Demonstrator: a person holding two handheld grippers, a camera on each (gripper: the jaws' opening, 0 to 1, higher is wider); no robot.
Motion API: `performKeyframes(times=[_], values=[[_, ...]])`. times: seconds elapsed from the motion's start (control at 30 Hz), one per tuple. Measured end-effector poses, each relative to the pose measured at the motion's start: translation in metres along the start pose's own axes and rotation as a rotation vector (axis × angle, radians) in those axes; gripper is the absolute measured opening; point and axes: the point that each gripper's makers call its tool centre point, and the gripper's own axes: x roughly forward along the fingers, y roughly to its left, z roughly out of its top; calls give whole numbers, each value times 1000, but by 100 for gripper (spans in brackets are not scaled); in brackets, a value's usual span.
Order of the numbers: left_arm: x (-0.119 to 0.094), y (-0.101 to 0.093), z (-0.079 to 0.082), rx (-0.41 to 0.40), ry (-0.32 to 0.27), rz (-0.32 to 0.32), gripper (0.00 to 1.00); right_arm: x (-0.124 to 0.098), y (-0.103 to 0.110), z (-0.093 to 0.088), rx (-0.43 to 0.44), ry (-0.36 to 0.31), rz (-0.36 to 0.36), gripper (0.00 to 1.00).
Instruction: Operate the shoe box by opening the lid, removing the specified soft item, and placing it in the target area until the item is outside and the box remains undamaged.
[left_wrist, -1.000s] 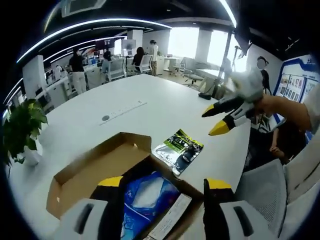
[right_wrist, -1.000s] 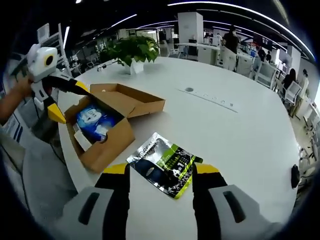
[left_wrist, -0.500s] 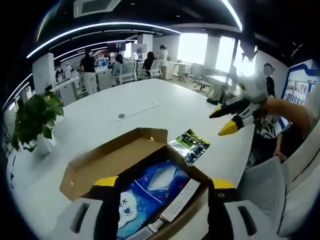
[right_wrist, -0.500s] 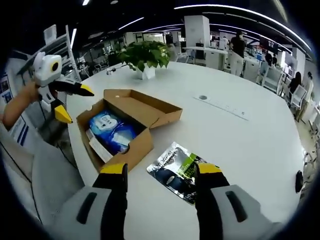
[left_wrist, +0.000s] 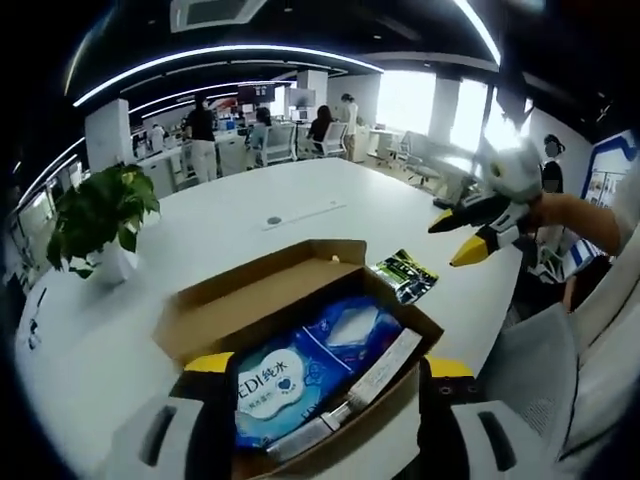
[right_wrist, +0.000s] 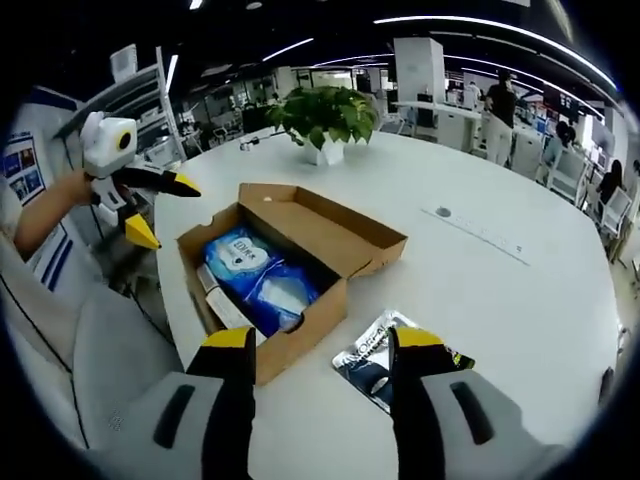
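The blue wipes pack (left_wrist: 300, 375), printed "EDI" and "纯水", lies in the open cardboard shoe box (right_wrist: 330, 235); the green pouch's (left_wrist: 405, 273) lettering blurs. Left gripper (left_wrist: 325, 385) and right gripper (right_wrist: 318, 345) both gape, empty.

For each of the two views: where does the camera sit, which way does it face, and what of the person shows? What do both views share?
Left gripper view: rides the left tongs, facing the open shoe box and blue soft pack; a hand holds the open right tongs.
Right gripper view: rides the right tongs, looking over the box toward the potted plant; a hand holds the open left tongs.
Shared: box, blue pack, green pouch, white table.
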Motion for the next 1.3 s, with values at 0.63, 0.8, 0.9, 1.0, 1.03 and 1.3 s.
performKeyframes(times=[0.63,0.8,0.9,1.0,1.03,1.3], values=[[-26,53,-45,-140,5,153,61,47,43,11,-49,12,108,47],[-27,64,-61,-171,21,198,53,59,53,12,-59,19,132,46],[-27,68,-69,-179,30,216,47,68,58,12,-59,28,144,46],[-26,72,-76,-194,30,230,44,75,62,13,-61,31,150,45],[-26,73,-79,-202,30,236,43,79,64,14,-61,30,155,44],[-25,83,-100,-278,61,265,31,105,75,15,-75,47,173,41]])
